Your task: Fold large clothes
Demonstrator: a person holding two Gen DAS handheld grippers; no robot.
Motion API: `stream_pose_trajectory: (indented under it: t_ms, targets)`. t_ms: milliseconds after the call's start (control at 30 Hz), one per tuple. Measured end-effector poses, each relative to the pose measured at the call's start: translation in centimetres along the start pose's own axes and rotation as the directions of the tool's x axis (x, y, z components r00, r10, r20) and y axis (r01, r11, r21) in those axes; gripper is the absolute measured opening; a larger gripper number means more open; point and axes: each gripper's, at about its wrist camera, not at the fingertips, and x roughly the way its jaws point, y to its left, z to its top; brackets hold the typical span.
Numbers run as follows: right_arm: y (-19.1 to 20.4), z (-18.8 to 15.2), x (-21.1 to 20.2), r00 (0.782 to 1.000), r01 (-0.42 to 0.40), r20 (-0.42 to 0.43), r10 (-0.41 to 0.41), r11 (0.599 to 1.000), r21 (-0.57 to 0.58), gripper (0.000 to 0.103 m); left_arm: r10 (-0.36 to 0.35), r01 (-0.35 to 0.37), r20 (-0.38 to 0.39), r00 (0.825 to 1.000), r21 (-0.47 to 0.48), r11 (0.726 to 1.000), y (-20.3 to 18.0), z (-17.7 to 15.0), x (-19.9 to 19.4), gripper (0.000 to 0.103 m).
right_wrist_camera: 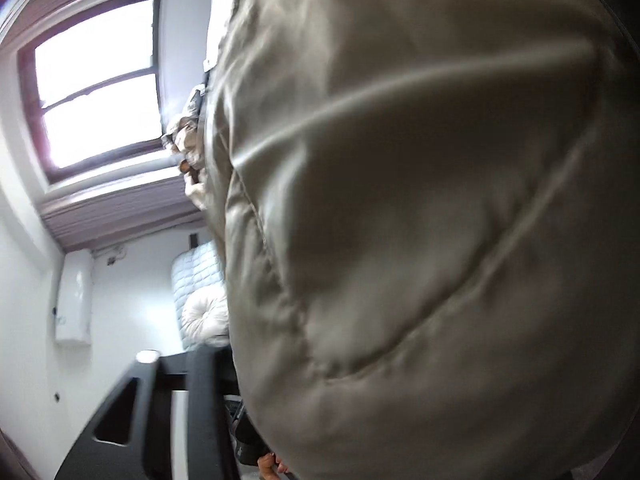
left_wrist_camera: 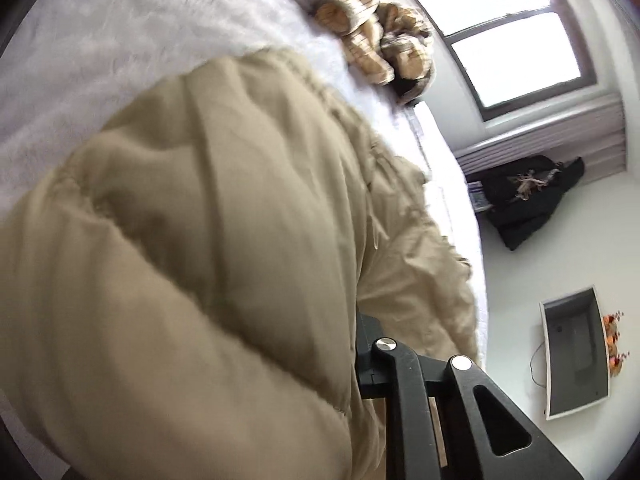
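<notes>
A large beige padded jacket (left_wrist_camera: 208,220) fills most of the left wrist view and drapes over my left gripper (left_wrist_camera: 360,360). Only the gripper's black right finger (left_wrist_camera: 404,380) shows; the other is under the cloth, so the jaws appear shut on the jacket. The jacket hangs over a bed with a pale lilac cover (left_wrist_camera: 100,52). In the right wrist view the same jacket (right_wrist_camera: 420,220) is close to the lens and covers my right gripper (right_wrist_camera: 232,380). Its black left finger (right_wrist_camera: 200,392) shows beside the cloth, and the gripper seems shut on the jacket.
A crumpled tan striped garment (left_wrist_camera: 380,36) lies at the far edge of the bed. A window (left_wrist_camera: 500,36) is beyond it. A dark garment (left_wrist_camera: 528,200) and a grey tray-like box (left_wrist_camera: 576,348) are by the white wall. A white cushion (right_wrist_camera: 204,316) shows in the right wrist view.
</notes>
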Motion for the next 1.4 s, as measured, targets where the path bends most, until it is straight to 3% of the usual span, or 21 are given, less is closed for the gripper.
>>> stream_pose_trajectory:
  t_ms: [200, 433, 600, 733, 800, 833, 900, 1133, 1400]
  targets:
    - [1.6, -1.2, -2.0, 0.998, -0.061, -0.027, 0.059, 0.995, -0.078, 0.026, -0.056, 0.054, 0.008, 0.998, 0.106, 0.993, -2.6, -0.2, -4.0, 0.021]
    - [1.6, -5.6, -5.5, 0.998, -0.053, -0.051, 0.047, 0.991, -0.120, 0.026, -0.050, 0.065, -0.092, 0.995, 0.159, 0.985, -2.1, -2.2, -9.7, 0.021]
    - [-0.8, -11.5, -9.0, 0.998, -0.013, -0.066, 0.009, 0.997, -0.074, 0.026, 0.020, 0.014, -0.204, 0.979, 0.163, 0.987, 1.8, -6.3, -14.8, 0.021]
    - [-3.8, -15.0, -10.9, 0.997, 0.031, -0.073, -0.033, 0.999, -0.025, 0.028, 0.141, -0.079, -0.295, 0.945, 0.214, 0.974, 5.1, -9.0, -15.7, 0.021]
    - [-5.4, -15.7, -10.7, 0.995, 0.081, -0.067, -0.080, 0.997, 0.008, 0.035, 0.191, -0.116, -0.328, 0.925, 0.235, 0.965, 5.9, -9.3, -15.1, 0.027]
    - [-6.1, -15.7, -10.6, 0.992, 0.112, -0.063, -0.110, 0.993, 0.028, 0.038, 0.231, -0.149, -0.334, 0.914, 0.254, 0.956, 6.1, -9.3, -15.1, 0.038]
    - [-6.7, -15.9, -10.6, 0.987, 0.158, -0.048, -0.156, 0.986, 0.044, 0.045, 0.291, -0.200, -0.327, 0.899, 0.285, 0.937, 5.9, -8.8, -15.5, 0.050]
    - [-3.7, -17.3, -12.5, 0.952, 0.305, -0.013, -0.305, 0.952, 0.000, 0.056, 0.352, -0.216, -0.331, 0.875, 0.385, 0.898, 5.2, -7.1, -20.7, 0.050]
    - [0.3, -19.0, -16.1, 0.897, 0.427, 0.108, -0.428, 0.904, 0.037, 0.056, 0.398, -0.243, -0.286, 0.872, 0.453, 0.857, 3.9, -6.3, -25.2, 0.050]
